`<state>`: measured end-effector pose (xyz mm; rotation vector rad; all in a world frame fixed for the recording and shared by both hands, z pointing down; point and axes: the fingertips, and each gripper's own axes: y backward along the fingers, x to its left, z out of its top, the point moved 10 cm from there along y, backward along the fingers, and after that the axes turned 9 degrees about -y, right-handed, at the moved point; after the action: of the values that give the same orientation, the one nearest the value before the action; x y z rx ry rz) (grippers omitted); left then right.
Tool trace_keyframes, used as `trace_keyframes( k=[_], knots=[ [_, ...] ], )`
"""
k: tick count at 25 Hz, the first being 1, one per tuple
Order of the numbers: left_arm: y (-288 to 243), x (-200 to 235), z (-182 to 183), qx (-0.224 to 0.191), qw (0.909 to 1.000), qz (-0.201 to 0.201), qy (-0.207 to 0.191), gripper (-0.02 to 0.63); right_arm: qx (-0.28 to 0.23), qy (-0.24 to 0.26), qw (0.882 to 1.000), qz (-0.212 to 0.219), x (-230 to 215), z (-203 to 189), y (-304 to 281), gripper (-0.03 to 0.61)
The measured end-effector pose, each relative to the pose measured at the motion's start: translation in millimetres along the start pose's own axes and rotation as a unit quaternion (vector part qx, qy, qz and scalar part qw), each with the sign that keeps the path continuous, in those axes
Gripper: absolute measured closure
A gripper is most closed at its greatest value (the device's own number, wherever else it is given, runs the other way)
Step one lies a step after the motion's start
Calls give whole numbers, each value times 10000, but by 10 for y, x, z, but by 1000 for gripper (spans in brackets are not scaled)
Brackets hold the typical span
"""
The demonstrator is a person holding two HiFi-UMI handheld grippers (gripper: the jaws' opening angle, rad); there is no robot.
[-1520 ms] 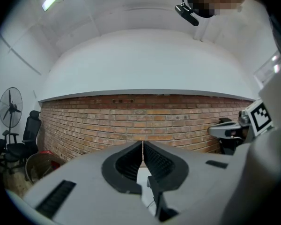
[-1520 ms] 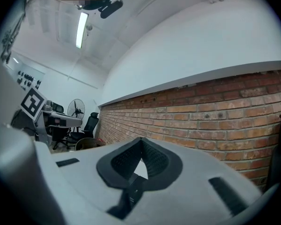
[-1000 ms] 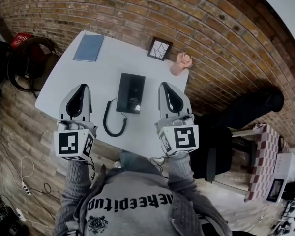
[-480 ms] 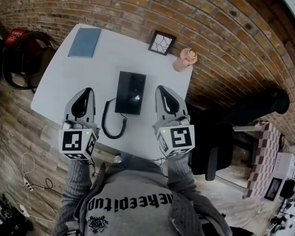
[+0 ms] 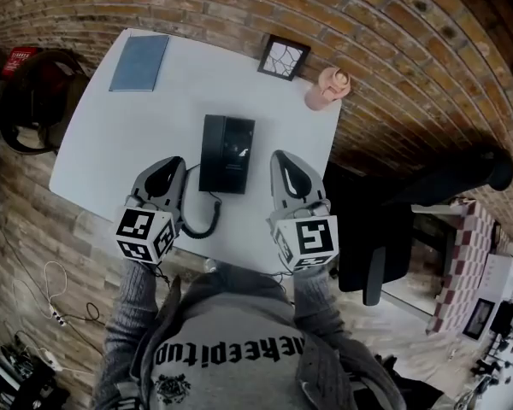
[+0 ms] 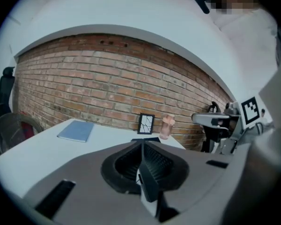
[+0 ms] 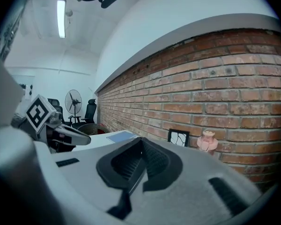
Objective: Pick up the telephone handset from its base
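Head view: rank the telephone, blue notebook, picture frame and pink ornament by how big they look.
1. telephone
2. blue notebook
3. picture frame and pink ornament: they look near alike, so not ranked.

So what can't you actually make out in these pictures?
- Telephone: hidden almost wholly behind the left claw and right claw in their own views. In the head view it is too small to tell handset from base.
- Cord: in the head view, the left claw covers part of its loop.
- Pink object at the table's corner: too small to identify in any view.
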<state>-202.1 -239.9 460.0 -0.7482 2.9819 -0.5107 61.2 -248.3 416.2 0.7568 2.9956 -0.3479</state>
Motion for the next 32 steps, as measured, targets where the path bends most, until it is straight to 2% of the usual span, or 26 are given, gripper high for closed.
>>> trace_keyframes(
  k=[6, 9, 15, 22, 32],
  knots=[
    [-335, -6, -287, 586, 9941, -815, 419, 596, 94, -68, 9999, -53, -56, -77, -9, 574],
    [-483, 13, -371, 781, 9891, -1102, 587, 504, 144, -60, 9999, -58, -95, -79, -23, 574],
    [-755, 77, -513, 1027, 9799, -1459, 891, 433, 235, -95, 9995, -169, -197, -136, -34, 574],
    [-992, 62, -626, 1314, 9738, -1633, 884, 422, 329, -116, 9991, -244, -287, -193, -63, 574],
    [-1059, 16, -680, 1453, 9718, -1598, 949, 430, 371, -147, 9987, -306, -388, -238, -48, 573]
  ],
)
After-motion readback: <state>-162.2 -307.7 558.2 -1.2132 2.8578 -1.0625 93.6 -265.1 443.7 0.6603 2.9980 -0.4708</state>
